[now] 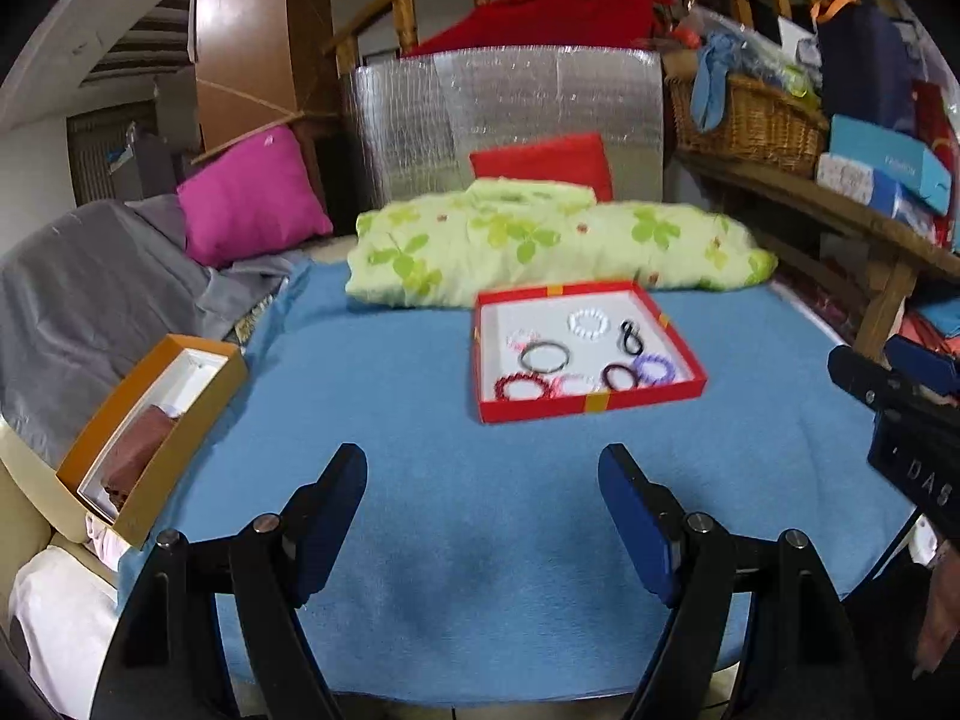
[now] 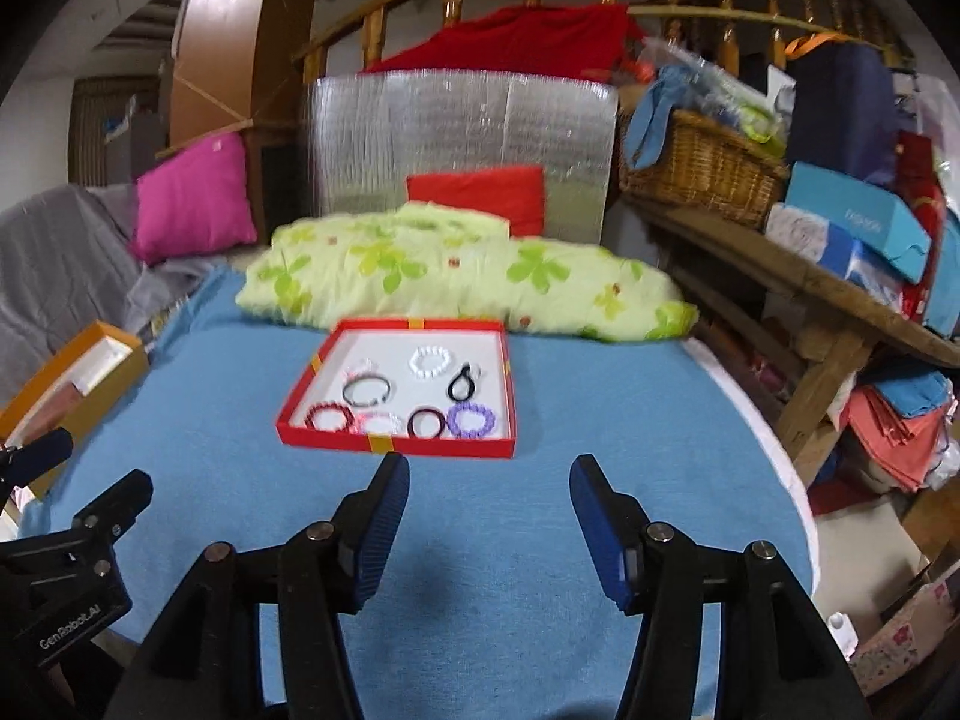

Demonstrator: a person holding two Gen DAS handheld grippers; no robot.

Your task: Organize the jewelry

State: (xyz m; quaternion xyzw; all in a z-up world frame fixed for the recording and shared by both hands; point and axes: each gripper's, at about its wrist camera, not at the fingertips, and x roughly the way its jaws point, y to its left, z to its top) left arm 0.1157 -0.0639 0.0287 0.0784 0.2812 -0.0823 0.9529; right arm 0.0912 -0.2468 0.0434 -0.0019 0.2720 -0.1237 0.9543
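Red tray [image 1: 591,405] sits on the blue cloth [image 1: 420,450], just in front of the green floral quilt [image 1: 540,240]. Shallow, white inside, red walls with gold tabs mid-edge. In the right view it lies just ahead of the fingertips, tray [image 2: 396,441].

Contents, all loose rings lying flat on the white floor:
- white bead bracelet [image 1: 591,323], far centre
- black loop [image 1: 630,336], twisted, far right
- dark thin bangle [image 1: 545,357], middle, looks open-ended in the right view [image 2: 367,390]
- pale pink piece [image 1: 519,339] beside the bangle, too blurred to identify
- front row, left to right: red bead bracelet [image 1: 521,387], pink-white bracelet [image 1: 573,385], dark ring [image 1: 621,375], purple bracelet [image 1: 655,369]. Neighbours in this row touch or nearly touch.

Left gripper [image 1: 483,516]: fingers spread wide, nothing between them, over bare cloth short of the tray.
Right gripper [image 2: 489,525]: also wide, holding nothing, just short of the tray's near wall.

Orange box [image 1: 150,438] at the cloth's left edge, well apart from the tray, white liner, a brownish item inside.
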